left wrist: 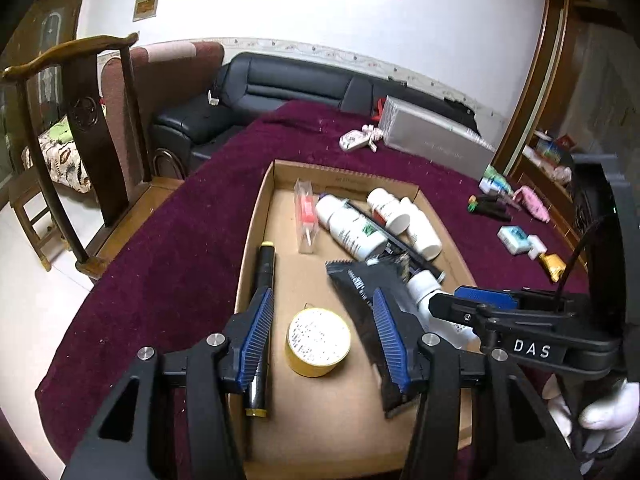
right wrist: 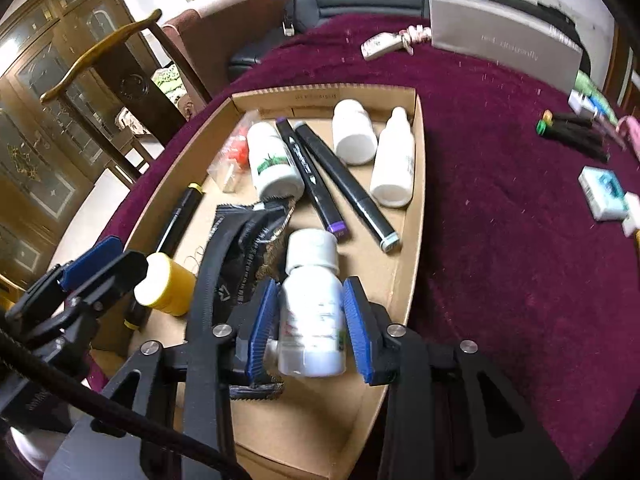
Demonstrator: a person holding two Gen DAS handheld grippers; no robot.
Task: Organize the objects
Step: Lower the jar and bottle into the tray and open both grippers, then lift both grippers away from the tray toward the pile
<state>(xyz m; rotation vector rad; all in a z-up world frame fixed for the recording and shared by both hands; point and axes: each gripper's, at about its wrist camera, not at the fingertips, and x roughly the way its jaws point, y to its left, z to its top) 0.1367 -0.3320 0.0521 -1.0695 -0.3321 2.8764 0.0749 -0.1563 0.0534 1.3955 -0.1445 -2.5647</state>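
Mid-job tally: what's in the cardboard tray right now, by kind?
white bottle: 4 (one between the right gripper pads)
black marker: 3
yellow round tin: 1
black packet: 1
clear packet with red contents: 1
Total: 10

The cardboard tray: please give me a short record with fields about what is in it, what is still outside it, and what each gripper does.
container: cardboard tray on dark red tablecloth
inside tray: white bottles, black markers, yellow round tin, black pouch
outside tray: silver box, small blue-white box
left gripper: open above the tin, holding nothing
right gripper: around a white bottle lying in the tray; grip uncertain
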